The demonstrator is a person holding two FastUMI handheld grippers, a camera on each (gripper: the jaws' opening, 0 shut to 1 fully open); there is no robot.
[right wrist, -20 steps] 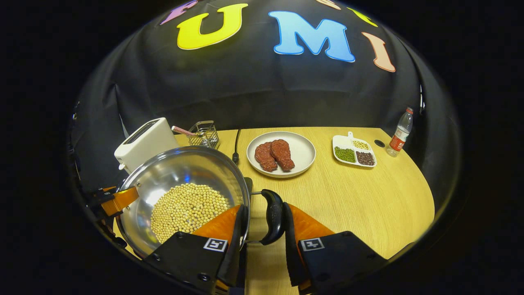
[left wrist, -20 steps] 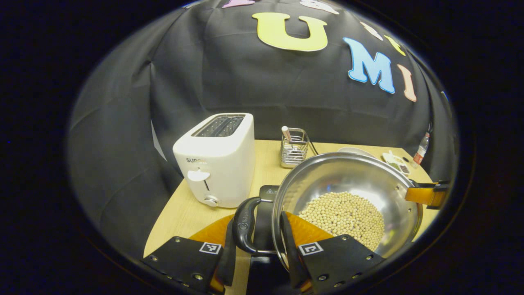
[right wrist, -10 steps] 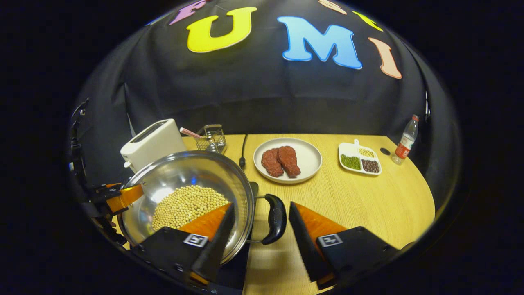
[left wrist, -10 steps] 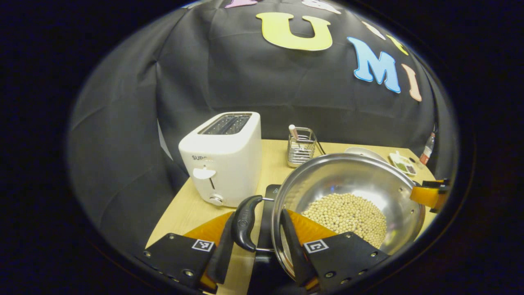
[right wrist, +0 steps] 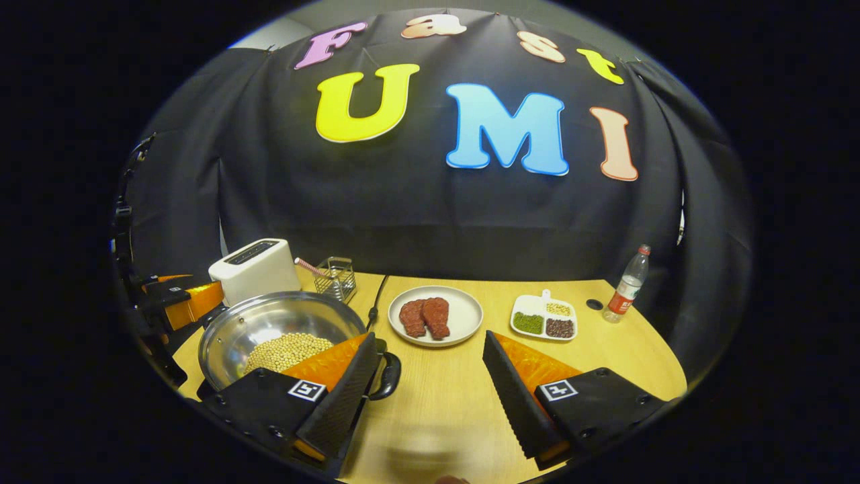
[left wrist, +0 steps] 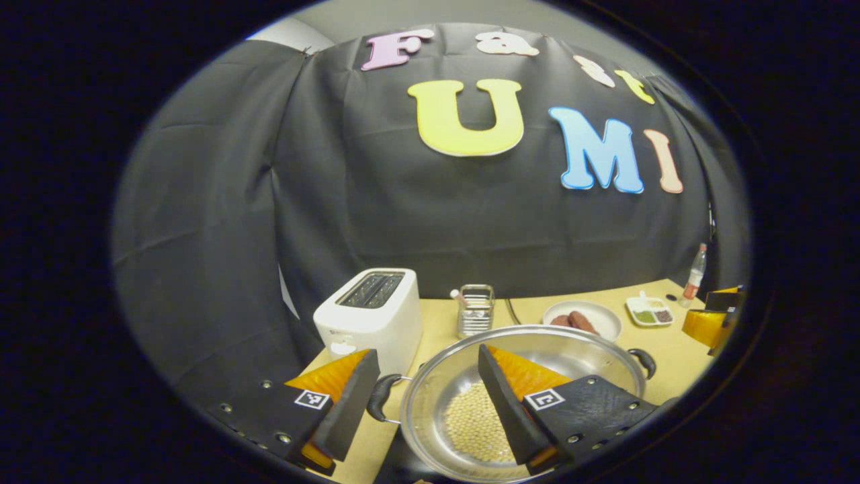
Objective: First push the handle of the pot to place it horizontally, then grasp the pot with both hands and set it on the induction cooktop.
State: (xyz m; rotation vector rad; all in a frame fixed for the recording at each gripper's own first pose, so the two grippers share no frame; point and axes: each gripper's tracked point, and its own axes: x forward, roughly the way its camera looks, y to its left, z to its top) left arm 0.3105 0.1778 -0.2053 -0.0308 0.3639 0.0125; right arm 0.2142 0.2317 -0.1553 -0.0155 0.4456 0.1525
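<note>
Both the left gripper [left wrist: 423, 410] and the right gripper [right wrist: 430, 396] hang spread and empty above the table [right wrist: 605, 363], so the pot [right wrist: 269, 323] of soybeans [right wrist: 285, 349] seems set on the induction cooktop [left wrist: 403, 464], leaving only withdrawal.

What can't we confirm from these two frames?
- Induction cooktop: left gripper view, a dark sliver under the pot; the pot covers the rest, so seating is unclear.
- Pot's right handle: right gripper view, partly behind the right hand-held gripper.
- Bottle label: too small.
- Wire basket contents: too small, both views.
</note>
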